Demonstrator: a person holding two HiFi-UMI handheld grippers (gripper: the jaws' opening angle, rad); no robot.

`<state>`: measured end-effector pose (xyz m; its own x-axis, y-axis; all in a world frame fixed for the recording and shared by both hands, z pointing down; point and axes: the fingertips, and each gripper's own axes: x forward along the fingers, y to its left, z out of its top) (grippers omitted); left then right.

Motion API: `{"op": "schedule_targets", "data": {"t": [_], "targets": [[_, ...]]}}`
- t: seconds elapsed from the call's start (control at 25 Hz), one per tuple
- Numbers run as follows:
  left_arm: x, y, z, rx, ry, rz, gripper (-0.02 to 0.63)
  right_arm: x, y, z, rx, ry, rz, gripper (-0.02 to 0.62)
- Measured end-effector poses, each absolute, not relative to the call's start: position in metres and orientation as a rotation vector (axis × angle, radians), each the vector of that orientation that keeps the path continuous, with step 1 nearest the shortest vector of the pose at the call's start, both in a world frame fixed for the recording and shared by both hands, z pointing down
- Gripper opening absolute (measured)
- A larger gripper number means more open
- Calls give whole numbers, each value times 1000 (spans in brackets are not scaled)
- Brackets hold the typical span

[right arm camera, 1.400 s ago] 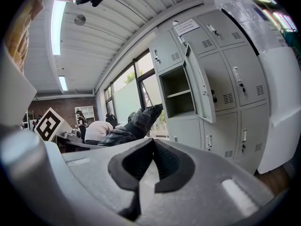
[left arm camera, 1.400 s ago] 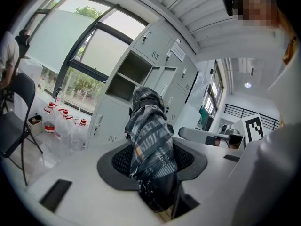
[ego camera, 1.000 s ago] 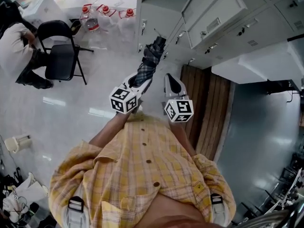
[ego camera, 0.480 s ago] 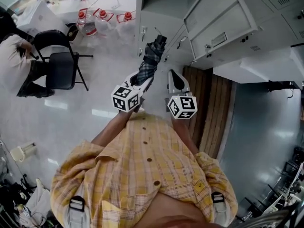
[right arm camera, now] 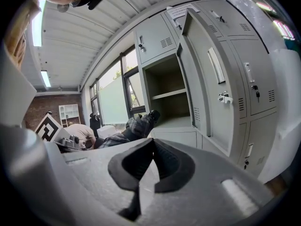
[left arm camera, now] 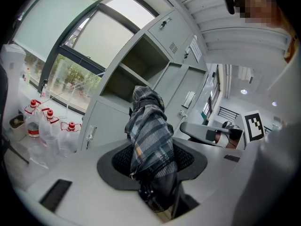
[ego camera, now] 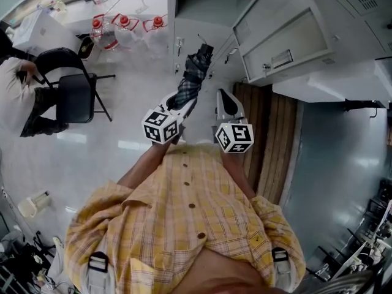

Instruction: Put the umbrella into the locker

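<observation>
A: What has changed since a second ago?

B: The two hands sit just as they did. Around them, the black folding chair [ego camera: 73, 90] and the seated person [ego camera: 21, 100] have slid off to the left of the left gripper [left arm camera: 153, 164]. The clear water bottles with red caps [ego camera: 122, 32] have slid that way too. The grey metal locker [right arm camera: 165, 94] now stands larger ahead of both grippers.

A: And the grip itself?

B: It's unchanged. The left gripper is clamped on the dark plaid folded umbrella [left arm camera: 149, 135], with a pad pressing the bundled fabric from each side.

A: Which way does the umbrella run from there?

B: Forward and slightly upward out of the jaws, so most of its length sticks out past the fingertips. Its far end points at the open compartment. From above, that end stops short of the locker face, so it's not inside yet.

A: What about the other hand?

B: The right gripper [right arm camera: 152, 147] is just beside the left one, level with it. Its jaws are drawn together at the tips with nothing between them. The umbrella's far end lies ahead and to its left. The swung-out locker door [right arm camera: 200, 79] stands ahead and to its right.
</observation>
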<state>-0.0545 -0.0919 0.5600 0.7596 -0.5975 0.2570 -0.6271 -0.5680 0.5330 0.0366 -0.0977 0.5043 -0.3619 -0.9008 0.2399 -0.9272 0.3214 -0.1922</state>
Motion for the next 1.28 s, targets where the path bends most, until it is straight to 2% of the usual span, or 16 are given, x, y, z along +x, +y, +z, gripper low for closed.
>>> {"op": "schedule_targets", "data": {"t": [0.88, 1.28], "targets": [[-12, -177, 562, 2328, -1062, 103, 178, 76, -193, 508, 1582, -2650, 468, -3], [5, -196, 561, 2267, -1156, 85, 178, 84, -205, 507, 1462, -2686, 335, -3]]}}
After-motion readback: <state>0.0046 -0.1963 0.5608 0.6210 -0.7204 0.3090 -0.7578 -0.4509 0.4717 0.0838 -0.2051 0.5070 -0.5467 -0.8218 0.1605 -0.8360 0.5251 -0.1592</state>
